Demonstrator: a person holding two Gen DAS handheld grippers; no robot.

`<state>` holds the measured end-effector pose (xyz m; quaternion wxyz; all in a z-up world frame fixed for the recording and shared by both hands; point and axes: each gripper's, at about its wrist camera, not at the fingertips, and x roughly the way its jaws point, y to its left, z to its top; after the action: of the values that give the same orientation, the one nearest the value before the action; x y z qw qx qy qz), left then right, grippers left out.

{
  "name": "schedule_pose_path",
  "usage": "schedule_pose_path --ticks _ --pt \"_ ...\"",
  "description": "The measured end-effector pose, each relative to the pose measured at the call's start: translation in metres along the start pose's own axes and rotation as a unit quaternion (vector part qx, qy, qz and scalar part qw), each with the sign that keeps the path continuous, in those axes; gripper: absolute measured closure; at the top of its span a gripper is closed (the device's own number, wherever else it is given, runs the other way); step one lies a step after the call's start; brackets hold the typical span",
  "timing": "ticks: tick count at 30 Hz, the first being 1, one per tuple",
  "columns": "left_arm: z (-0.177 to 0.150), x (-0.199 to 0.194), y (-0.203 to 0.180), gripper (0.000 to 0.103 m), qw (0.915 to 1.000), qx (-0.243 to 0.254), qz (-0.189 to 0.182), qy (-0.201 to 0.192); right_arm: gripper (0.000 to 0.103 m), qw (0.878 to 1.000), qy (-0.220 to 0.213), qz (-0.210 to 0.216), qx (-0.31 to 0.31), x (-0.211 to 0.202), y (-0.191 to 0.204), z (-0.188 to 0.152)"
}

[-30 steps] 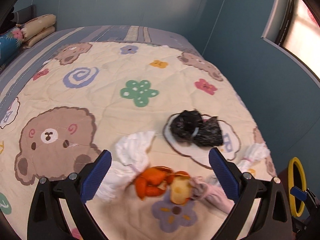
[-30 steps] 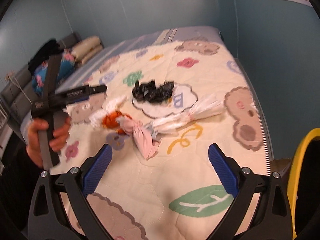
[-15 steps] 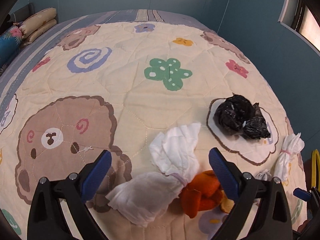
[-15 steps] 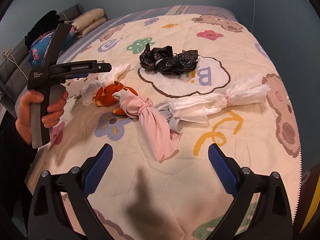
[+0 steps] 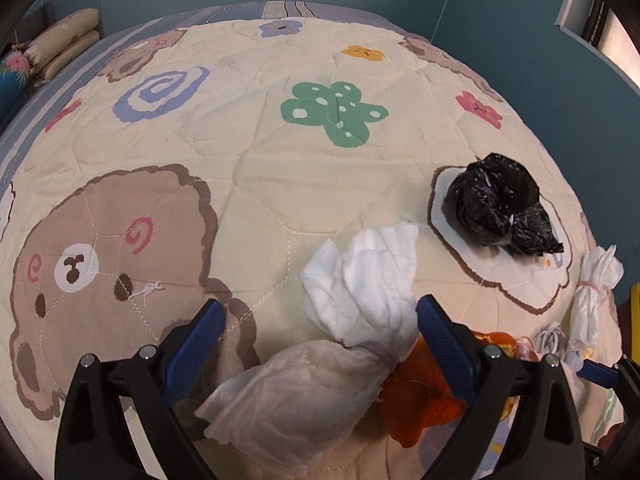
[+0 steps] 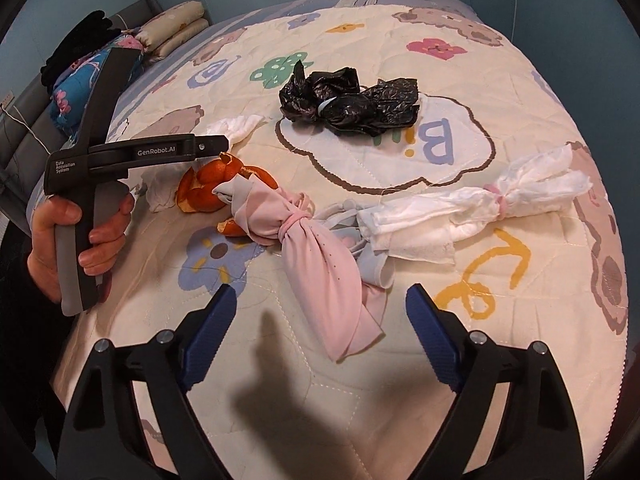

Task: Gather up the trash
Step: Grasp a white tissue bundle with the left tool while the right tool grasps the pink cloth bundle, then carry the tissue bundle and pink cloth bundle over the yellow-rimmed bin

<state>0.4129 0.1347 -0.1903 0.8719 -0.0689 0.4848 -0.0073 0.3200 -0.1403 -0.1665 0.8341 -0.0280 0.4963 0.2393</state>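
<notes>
Trash lies on a patterned quilt (image 5: 260,184). A tied white bundle (image 5: 340,344) lies between the open jaws of my left gripper (image 5: 320,336), with orange peel (image 5: 420,400) just right of it. A black plastic bag (image 5: 496,208) lies farther right, also seen in the right wrist view (image 6: 352,100). My right gripper (image 6: 320,328) is open and empty, hovering just short of a knotted pink cloth (image 6: 316,256). A second white bundle (image 6: 480,208) and a grey cloth (image 6: 368,252) lie beside it. The left gripper (image 6: 216,144) shows there, held above the orange peel (image 6: 216,184).
Pillows (image 6: 172,24) and a blue floral cushion (image 6: 80,76) lie at the head of the bed. Blue walls (image 5: 560,80) close in on the far side. A yellow object (image 5: 634,320) stands past the bed's right edge.
My left gripper has moved forward and down over the white bundle, which now lies between its jaws. My right gripper has closed in on the pink cloth.
</notes>
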Motion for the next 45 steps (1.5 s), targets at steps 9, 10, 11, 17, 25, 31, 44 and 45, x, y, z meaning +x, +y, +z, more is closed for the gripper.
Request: schedule_pose_path --ticks 9,10,11,17,25,31,44,45 --pt "-0.003 0.001 -0.015 0.07 0.9995 0.023 -0.017 0.015 0.048 1.0 0.019 -0.003 0.011 0.013 0.001 0.003" --pt "-0.003 0.0 -0.015 0.073 0.9994 0.021 -0.021 0.015 0.055 1.0 0.017 -0.004 0.017 0.012 -0.001 0.003" --pt "-0.003 -0.001 -0.015 0.078 0.9994 0.017 -0.026 0.015 0.058 1.0 0.018 -0.003 0.02 0.012 -0.001 0.003" --pt "-0.005 -0.011 -0.012 0.084 0.9994 -0.009 -0.033 0.001 0.077 0.999 0.022 -0.008 0.038 0.011 -0.01 0.003" --pt "-0.005 -0.041 0.007 0.085 0.9978 -0.047 -0.04 -0.025 0.089 0.999 0.01 -0.016 0.029 -0.007 -0.007 -0.006" --pt "-0.012 -0.063 0.016 0.085 0.9967 -0.058 -0.043 -0.038 0.09 1.0 0.002 -0.014 0.028 -0.029 -0.003 -0.016" --pt "-0.044 -0.098 0.022 0.086 0.9939 -0.071 -0.068 -0.051 0.091 1.0 0.005 -0.003 0.018 -0.066 0.001 -0.048" --pt "-0.047 -0.099 0.023 0.086 0.9936 -0.073 -0.07 -0.05 0.091 1.0 0.012 -0.003 0.016 -0.065 0.001 -0.052"
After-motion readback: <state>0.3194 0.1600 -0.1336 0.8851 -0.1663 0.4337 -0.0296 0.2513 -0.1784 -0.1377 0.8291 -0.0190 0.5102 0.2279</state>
